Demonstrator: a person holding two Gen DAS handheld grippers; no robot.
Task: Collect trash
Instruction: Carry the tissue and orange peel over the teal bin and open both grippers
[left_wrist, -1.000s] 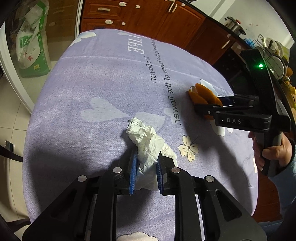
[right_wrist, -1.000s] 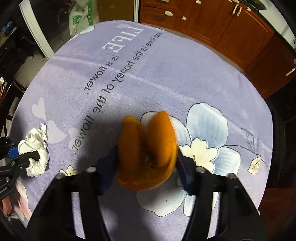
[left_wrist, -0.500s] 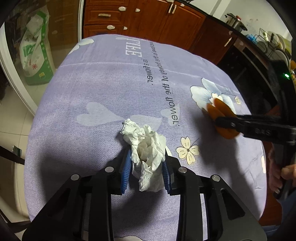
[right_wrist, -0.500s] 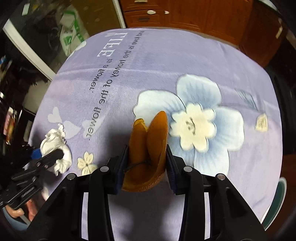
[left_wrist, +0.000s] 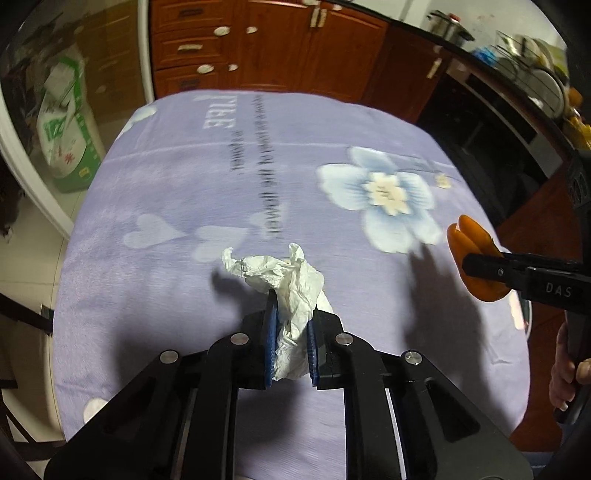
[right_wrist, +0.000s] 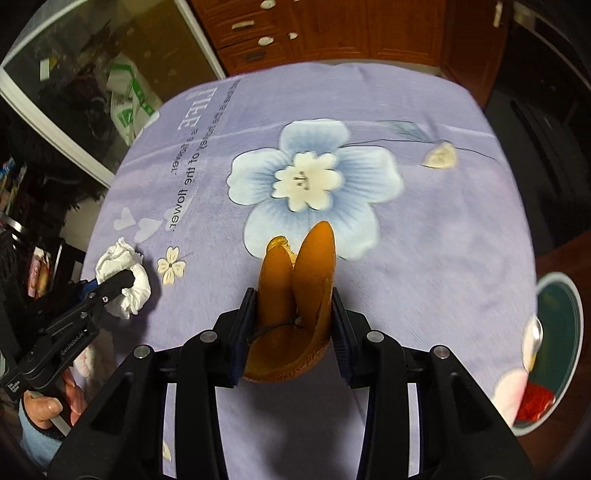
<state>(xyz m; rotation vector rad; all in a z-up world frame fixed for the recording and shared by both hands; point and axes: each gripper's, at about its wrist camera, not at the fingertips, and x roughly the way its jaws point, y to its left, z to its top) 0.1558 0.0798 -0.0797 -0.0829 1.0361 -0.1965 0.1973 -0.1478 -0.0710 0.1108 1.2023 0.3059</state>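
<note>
A crumpled white tissue (left_wrist: 291, 295) — wrinkled, bunched into a loose wad with twisted corners sticking up — hangs above the lilac flowered cloth, its shadow on the fabric below. Off to its right an orange peel (right_wrist: 295, 306), folded into two upright lobes with a pithy, rough rim at the bottom, is also raised clear of the cloth — near the big blue flower print.

The printed lettering (left_wrist: 258, 162) on the table's cloth is motion-blurred at 12 o'clock. The green bin (right_wrist: 557, 347) at 3 o'clock is partly cut off by the cloth's edge, its red contents unclear.
</note>
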